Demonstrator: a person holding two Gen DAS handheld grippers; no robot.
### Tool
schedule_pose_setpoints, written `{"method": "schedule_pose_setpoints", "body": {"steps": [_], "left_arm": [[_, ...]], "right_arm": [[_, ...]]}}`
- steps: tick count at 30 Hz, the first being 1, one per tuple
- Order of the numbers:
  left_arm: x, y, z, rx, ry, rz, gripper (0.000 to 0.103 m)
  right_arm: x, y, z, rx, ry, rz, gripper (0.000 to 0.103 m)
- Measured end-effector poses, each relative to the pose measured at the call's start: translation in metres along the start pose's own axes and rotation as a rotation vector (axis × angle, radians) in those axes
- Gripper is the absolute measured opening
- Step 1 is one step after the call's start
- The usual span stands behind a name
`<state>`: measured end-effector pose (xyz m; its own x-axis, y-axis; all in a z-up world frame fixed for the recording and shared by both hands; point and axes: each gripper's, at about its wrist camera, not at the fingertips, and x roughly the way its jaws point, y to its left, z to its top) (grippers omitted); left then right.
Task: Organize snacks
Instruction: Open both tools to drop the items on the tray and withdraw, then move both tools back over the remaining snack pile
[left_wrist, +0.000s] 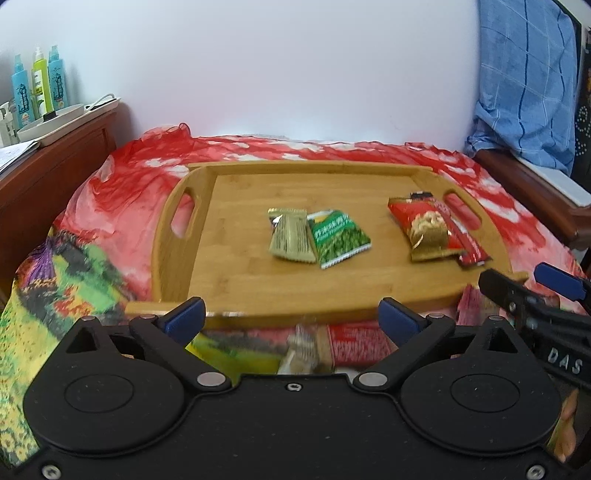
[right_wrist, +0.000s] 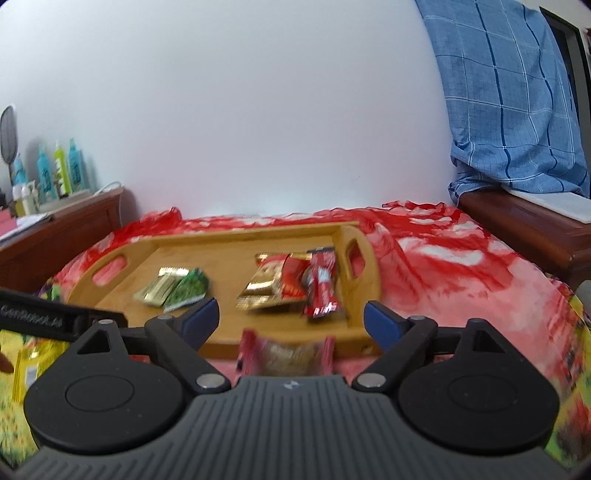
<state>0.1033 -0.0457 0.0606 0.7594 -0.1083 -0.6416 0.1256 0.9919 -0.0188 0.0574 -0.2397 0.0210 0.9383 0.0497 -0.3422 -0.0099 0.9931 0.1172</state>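
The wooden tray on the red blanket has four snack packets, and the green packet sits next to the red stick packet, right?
Not quite. The left wrist view shows the green packet touching the gold packet mid-tray. The red stick packet lies with the red-and-gold bag near the right handle. The wooden tray does hold four packets.

We see the left gripper (left_wrist: 291, 317) as a black plastic body with two round discs, silver pivot pins, cross-head screws at its corners and centre, and blue pads on its black fingers (left_wrist: 184, 317). Our right gripper (right_wrist: 291, 321) has the same black discs and linkages, but a grey ribbed panel with a small logo at the middle, and blue-padded fingers (right_wrist: 382, 325). From the left camera its black side shows raised letters "DAS".
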Motion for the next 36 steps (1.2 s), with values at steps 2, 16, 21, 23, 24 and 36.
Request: {"method": "schedule_pose_setpoints", "body": {"steps": [2,16,21,23,24,36], "left_arm": [[-0.003,0.001,-0.006,-0.002,0.001,0.000,0.101],[-0.018,0.008,-0.048,-0.010,0.017,-0.018,0.103],[-0.022,0.009,-0.059,-0.001,0.013,-0.004,0.102],[-0.025,0.009,-0.062,0.001,0.001,-0.002,0.102],[-0.027,0.009,-0.063,0.002,-0.005,-0.002,0.101],[-0.041,-0.008,-0.063,0.058,-0.046,-0.098,0.054]], "right_arm": [[-0.007,0.005,-0.006,-0.005,0.007,-0.001,0.098],[-0.033,0.021,-0.041,0.023,0.104,-0.092,0.099],[-0.036,0.021,-0.051,0.073,0.152,-0.108,0.097],[-0.037,0.021,-0.052,0.083,0.156,-0.112,0.096],[-0.037,0.022,-0.053,0.082,0.156,-0.116,0.095],[-0.032,0.023,-0.055,0.072,0.168,-0.115,0.074]]}}
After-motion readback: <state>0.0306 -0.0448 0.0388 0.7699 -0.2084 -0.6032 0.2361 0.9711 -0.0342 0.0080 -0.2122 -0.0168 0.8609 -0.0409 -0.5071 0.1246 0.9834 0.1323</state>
